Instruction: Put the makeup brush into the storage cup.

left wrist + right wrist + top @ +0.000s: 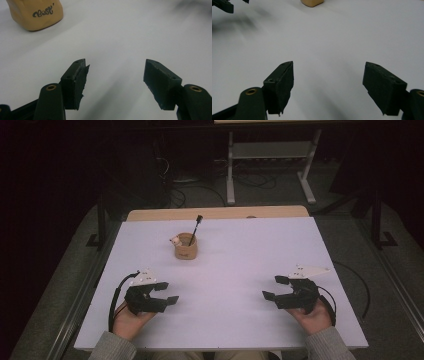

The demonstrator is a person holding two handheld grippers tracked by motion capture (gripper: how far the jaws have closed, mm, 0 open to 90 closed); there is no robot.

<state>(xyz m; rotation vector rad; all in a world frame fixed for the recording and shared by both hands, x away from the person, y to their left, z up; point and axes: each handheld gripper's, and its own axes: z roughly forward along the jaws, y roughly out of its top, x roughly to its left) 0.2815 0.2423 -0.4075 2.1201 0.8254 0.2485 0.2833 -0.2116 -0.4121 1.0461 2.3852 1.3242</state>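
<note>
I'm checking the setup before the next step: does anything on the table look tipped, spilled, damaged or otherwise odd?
Nothing is spilled or tipped. The tan cup stands upright with a dark stick leaning in it. One oddity: on the left hand-held gripper, the black pad of one jaw looks ragged and frayed along its edge. Both hand-held grippers are open and empty.

The bench (250, 265) has a smooth, matt white top with a faint sheen; a strip of pale wood (215, 213) runs along its far edge. The cup (186, 248) looks like tan, matt card or soft plastic, printed with dark lettering. The left gripper (116, 75) and right gripper (329, 82) are matt black plastic with brass-coloured inserts; their jaws carry dull, rubbery black pads with ragged edges. Each gripper carries a flat, matt grey plate (142, 277) on top.
</note>
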